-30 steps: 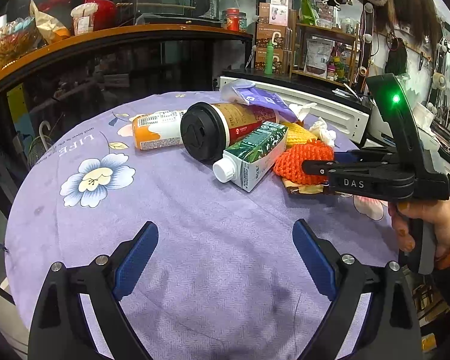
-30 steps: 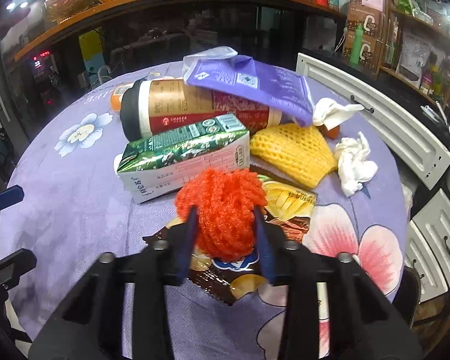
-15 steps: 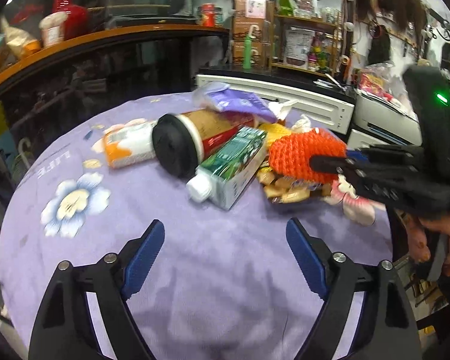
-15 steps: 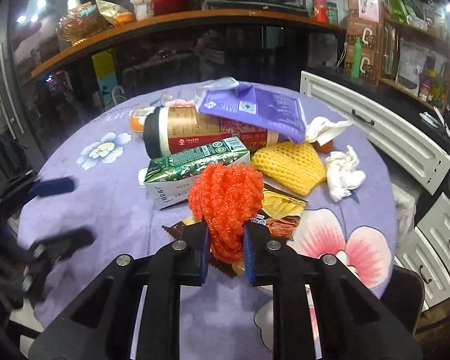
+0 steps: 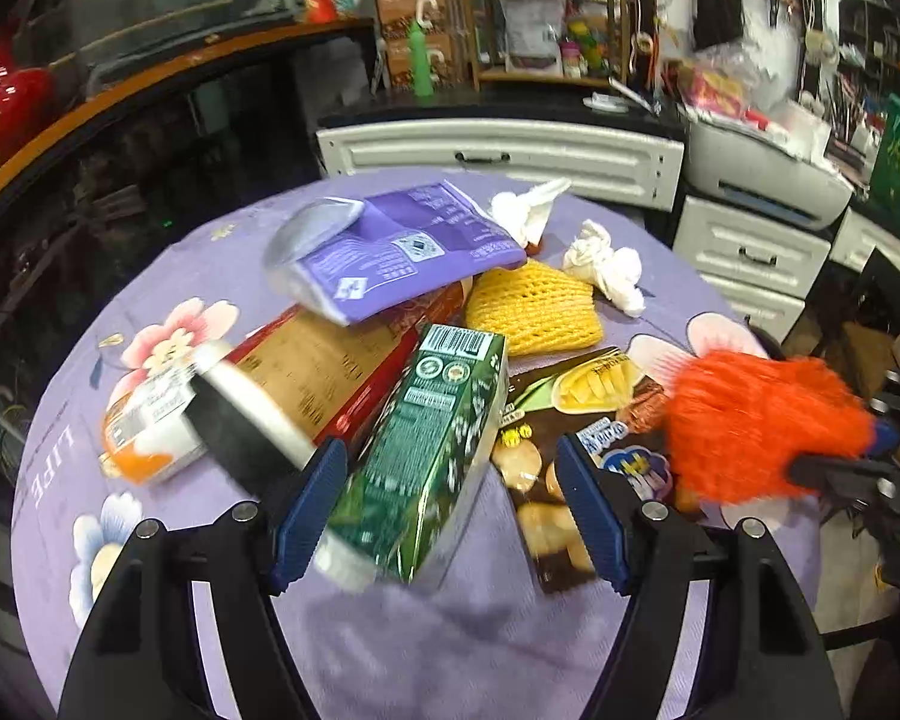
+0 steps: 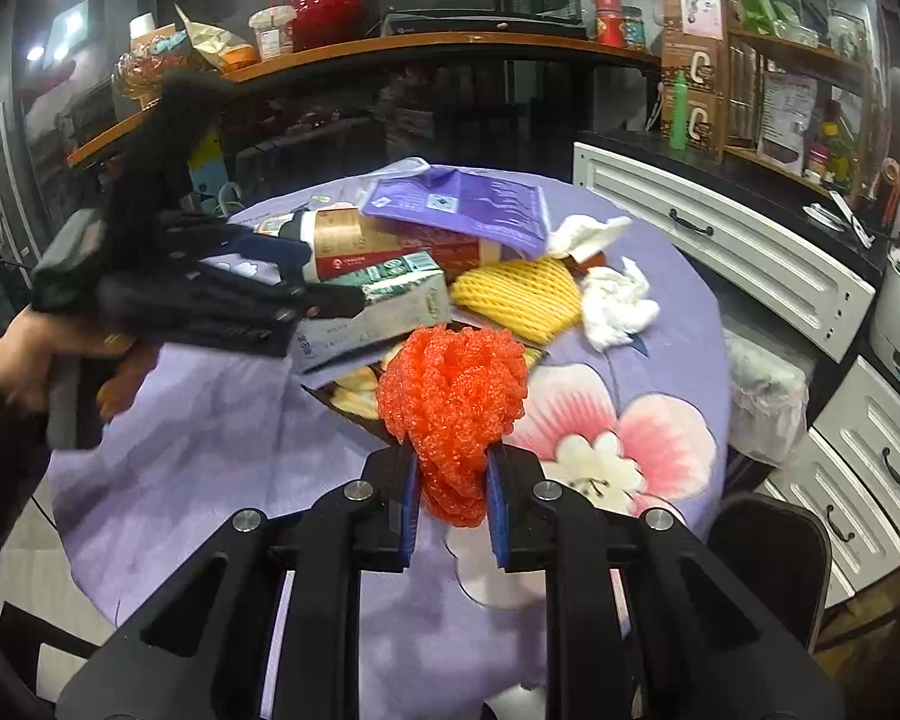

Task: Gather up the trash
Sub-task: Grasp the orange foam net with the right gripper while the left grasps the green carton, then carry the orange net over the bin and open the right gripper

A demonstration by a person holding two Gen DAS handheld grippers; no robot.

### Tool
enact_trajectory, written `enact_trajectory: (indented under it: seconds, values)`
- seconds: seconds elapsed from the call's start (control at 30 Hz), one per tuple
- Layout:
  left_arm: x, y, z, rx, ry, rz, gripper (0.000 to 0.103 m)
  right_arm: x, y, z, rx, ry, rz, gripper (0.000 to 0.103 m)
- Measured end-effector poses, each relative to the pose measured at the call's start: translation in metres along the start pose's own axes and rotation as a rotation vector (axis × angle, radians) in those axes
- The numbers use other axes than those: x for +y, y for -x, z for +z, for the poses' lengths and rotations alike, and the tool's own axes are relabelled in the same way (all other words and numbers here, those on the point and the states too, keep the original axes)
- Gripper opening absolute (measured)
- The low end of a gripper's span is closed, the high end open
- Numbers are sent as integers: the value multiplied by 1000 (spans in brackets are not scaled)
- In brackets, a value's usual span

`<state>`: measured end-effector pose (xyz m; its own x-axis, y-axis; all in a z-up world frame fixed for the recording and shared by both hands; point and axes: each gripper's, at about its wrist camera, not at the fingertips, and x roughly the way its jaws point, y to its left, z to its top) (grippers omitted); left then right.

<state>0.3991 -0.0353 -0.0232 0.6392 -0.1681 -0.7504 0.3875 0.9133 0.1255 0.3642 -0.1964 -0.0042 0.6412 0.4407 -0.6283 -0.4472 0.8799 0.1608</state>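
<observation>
The right gripper (image 6: 450,504) has its fingers clamped on the orange foam net (image 6: 453,396), lifted off the bench (image 6: 210,450). The left gripper (image 5: 450,498), fingers apart and just closing, straddles the green carton (image 5: 426,456). At the carton's 10 o'clock, the cup (image 5: 306,390) could be nudged and roll.

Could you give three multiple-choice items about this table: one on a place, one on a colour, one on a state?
1. Where does the purple pouch lie?
A. on the paper cup
B. under the green carton
C. on the floor

2. What colour is the foam net in the right claw?
A. yellow
B. orange-red
C. white

3. How is the left claw?
A. shut on a tissue
B. open around the green carton
C. out of view

Key: 1 A, the pouch rests across the cup; 2 B, the pads squeeze an orange-red net; 3 B, its pads flank the carton, one clear of it, having just been closing.
</observation>
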Motion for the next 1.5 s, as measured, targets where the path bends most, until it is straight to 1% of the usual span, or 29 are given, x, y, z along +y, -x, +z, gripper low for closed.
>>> enact_trajectory:
  seconds: [0.1,0.2,0.4,0.43,0.5,0.63,0.7,0.8,0.93,1.0,1.13,1.27,1.37,1.5]
  values:
    - [-2,-17,7,43,-39,12,71,-7,6,-8,6,-13,-3,19]
    - [-6,-31,13,84,-70,7,71,-12,11,-15,10,-22,-12,19]
    - [-14,-55,18,164,-150,41,69,-24,13,-26,20,-59,-11,19]
    - [-14,-57,18,172,-154,45,69,-26,13,-27,21,-63,-10,19]
    - [-14,-62,18,189,-163,63,63,-28,12,-29,22,-74,-6,19]
    - [-12,-63,18,182,-147,64,61,-30,12,-29,16,-85,-2,19]
    - [-11,-61,17,166,-138,70,57,-30,13,-30,13,-86,0,19]
    - [-9,-56,15,147,-102,65,56,-30,13,-31,10,-87,3,19]
    - [-7,-47,8,103,-55,79,56,-30,13,-32,2,-87,1,19]
    - [-4,-38,3,67,-18,68,56,-30,14,-32,-2,-88,5,19]
    - [-3,-16,-6,-1,26,79,54,-30,15,-35,-7,-89,8,19]
    - [4,14,-17,-92,115,61,48,-29,18,-37,-19,-93,16,19]
    - [2,32,-27,-143,142,72,48,-28,20,-38,-25,-94,20,19]
    - [-1,52,-40,-204,189,64,48,-27,23,-40,-33,-96,22,19]
